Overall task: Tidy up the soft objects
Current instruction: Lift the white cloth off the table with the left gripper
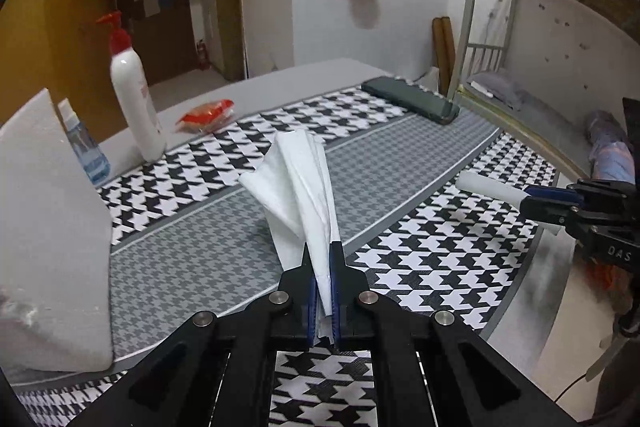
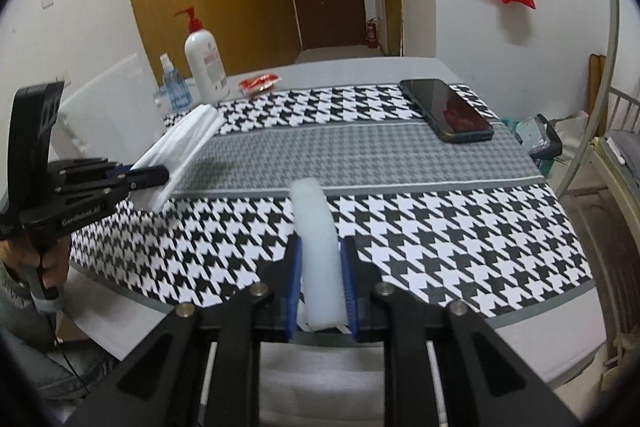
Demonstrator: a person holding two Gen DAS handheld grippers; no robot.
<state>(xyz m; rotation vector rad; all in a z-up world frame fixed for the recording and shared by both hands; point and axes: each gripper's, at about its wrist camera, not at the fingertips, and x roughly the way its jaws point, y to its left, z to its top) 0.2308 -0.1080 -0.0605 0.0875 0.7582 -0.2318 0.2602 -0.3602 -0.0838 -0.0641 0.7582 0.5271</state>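
Observation:
My left gripper (image 1: 321,250) is shut on a folded white tissue (image 1: 298,179), which fans up and away from the jaws above the houndstooth mat (image 1: 420,267). In the right wrist view the left gripper (image 2: 162,174) holds the tissue (image 2: 188,137) off the table at the left. A white foam roll (image 2: 314,227) stands between the blue pads of my right gripper (image 2: 322,243), which is shut on it and lifted over the mat's near edge. The left wrist view shows the right gripper (image 1: 536,201) at the far right, the foam roll (image 1: 488,189) sticking out leftward.
A dark phone (image 2: 448,109) lies at the mat's far right. A white pump bottle (image 1: 136,99), a blue spray bottle (image 1: 86,147) and a red packet (image 1: 206,115) stand at the far left. A white foam block (image 1: 48,227) leans nearby. A metal bunk frame (image 1: 468,27) stands right.

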